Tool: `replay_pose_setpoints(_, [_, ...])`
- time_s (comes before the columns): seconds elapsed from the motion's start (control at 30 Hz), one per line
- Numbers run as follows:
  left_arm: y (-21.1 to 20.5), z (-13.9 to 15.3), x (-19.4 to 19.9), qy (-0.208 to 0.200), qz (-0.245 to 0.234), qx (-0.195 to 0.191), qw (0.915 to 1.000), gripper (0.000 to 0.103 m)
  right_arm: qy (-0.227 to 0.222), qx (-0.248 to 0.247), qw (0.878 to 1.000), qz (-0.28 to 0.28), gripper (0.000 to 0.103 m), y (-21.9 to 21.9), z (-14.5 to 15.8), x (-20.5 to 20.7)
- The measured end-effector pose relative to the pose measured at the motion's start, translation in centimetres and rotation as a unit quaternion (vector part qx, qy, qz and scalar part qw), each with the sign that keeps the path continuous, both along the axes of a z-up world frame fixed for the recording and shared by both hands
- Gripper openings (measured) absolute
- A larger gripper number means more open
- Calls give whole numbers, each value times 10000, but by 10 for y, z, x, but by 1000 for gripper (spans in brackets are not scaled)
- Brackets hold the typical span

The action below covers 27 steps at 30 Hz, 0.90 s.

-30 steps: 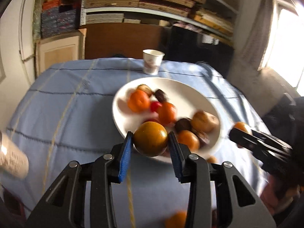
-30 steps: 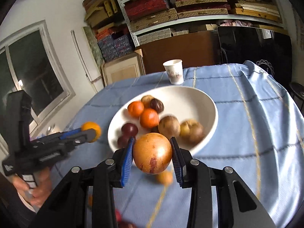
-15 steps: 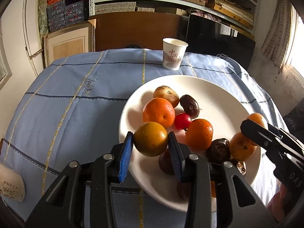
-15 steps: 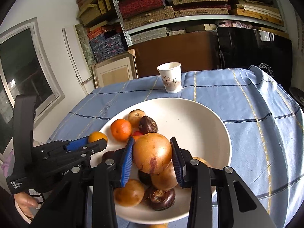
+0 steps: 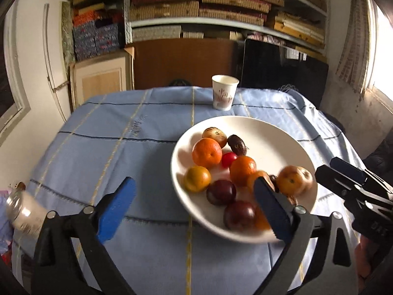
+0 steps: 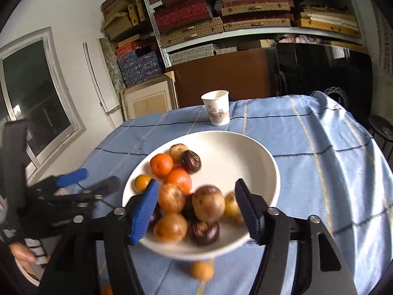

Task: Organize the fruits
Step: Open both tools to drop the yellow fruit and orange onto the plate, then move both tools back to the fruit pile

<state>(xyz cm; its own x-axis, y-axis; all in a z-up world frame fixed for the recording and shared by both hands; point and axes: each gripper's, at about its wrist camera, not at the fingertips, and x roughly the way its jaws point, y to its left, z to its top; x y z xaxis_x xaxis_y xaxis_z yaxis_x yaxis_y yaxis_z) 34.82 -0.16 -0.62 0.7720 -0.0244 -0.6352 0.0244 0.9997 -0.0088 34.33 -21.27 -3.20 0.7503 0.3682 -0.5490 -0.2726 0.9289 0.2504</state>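
Observation:
A white bowl [image 5: 282, 137] on the blue tablecloth holds several oranges, brown fruits and dark plums. My left gripper [image 5: 194, 211] is open and empty over the bowl's near left rim; the yellow-orange fruit [image 5: 197, 179] lies in the bowl. My right gripper [image 6: 200, 211] is open and empty above the bowl [image 6: 245, 152]; the large brown fruit [image 6: 208, 202] lies on the pile between its fingers. Each gripper shows in the other's view: the right gripper [image 5: 343, 179], the left gripper [image 6: 81, 184].
A paper cup [image 5: 224, 95] stands behind the bowl, also in the right wrist view [image 6: 217, 110]. A small orange [image 6: 201, 270] lies on the cloth in front of the bowl. A white jar [image 5: 23, 211] is at the table's left edge. Shelves and boxes stand behind.
Both grippers opened. The left one let the yellow-orange fruit into the bowl and the right one let the large brown fruit onto the pile. Both pulled back slightly.

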Motion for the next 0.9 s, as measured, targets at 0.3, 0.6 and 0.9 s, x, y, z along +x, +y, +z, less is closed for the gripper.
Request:
replay_pose_setpoints(0.3, [27,-35,-63,288,486,-117,9983,96,242,-75,9989,-397,79,-31,-29,-48])
replay_pose_setpoints(0.6, [56,-42,-87,485,789,-478,9945,96,435,-534,9971,-336,79,-32,-34,-74])
replay_pose_setpoints(0.9, [32,-39,-97,358,517,85,9980,96,822,-737,9938,-101,73,-22,-53,-65])
